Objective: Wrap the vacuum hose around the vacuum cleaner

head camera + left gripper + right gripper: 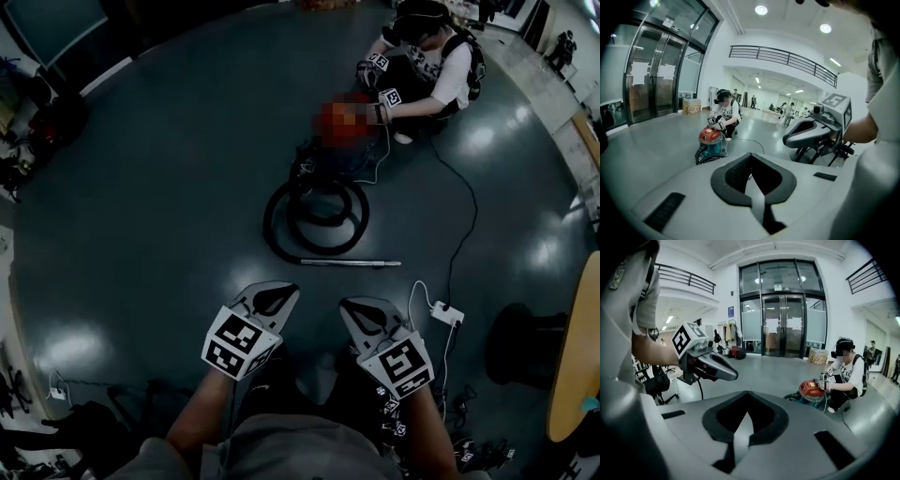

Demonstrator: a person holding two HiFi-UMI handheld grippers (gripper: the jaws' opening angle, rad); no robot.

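Observation:
A vacuum cleaner [339, 131] with a red top and teal body stands on the grey floor ahead of me. Its black hose [317, 217] lies coiled in loops on the floor in front of it, ending in a metal wand [349, 262]. The vacuum cleaner [710, 140] shows small and distant in the left gripper view, and the vacuum cleaner [811, 391] likewise in the right gripper view. My left gripper [274, 298] and right gripper [364, 310] hang side by side near my body, both shut and empty, well short of the hose.
A crouching person [427, 66] with two grippers of their own works at the vacuum's far side. A black cable [461, 234] runs across the floor to a white power strip [446, 313]. A wooden table edge [574, 356] stands at the right. Glass doors [783, 324] are behind.

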